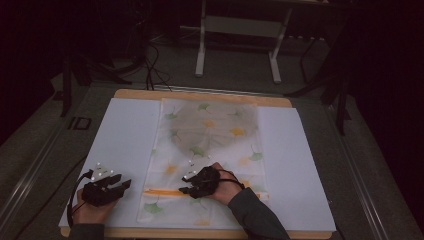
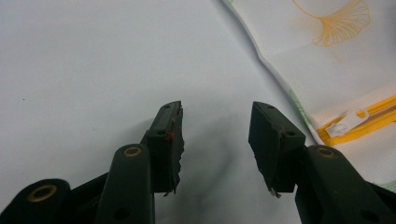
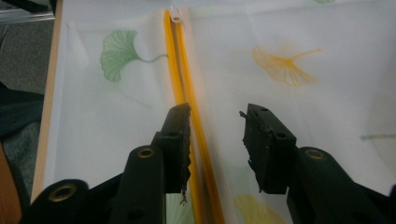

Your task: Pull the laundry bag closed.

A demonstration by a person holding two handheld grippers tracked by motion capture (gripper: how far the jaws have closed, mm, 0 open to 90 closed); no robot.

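Note:
A white mesh bag (image 1: pixel 210 150) printed with green and orange ginkgo leaves lies flat in the middle of the white table cover. An orange zipper (image 1: pixel 165 192) runs across it near the front edge, with its white pull (image 2: pixel 348 122) at the left end, also seen as the pull (image 3: pixel 175 14). My right gripper (image 1: pixel 182 190) rests on the bag, open, its jaws straddling the zipper (image 3: pixel 187 93). My left gripper (image 1: pixel 125 184) hovers over bare cover left of the bag, open and empty (image 2: pixel 217 121).
The white cover (image 1: pixel 125 140) lies on a wooden board (image 1: pixel 200 94) whose edge shows at front and back. A metal table frame (image 1: pixel 240 30) stands on the floor beyond. Dark cables trail from both grippers.

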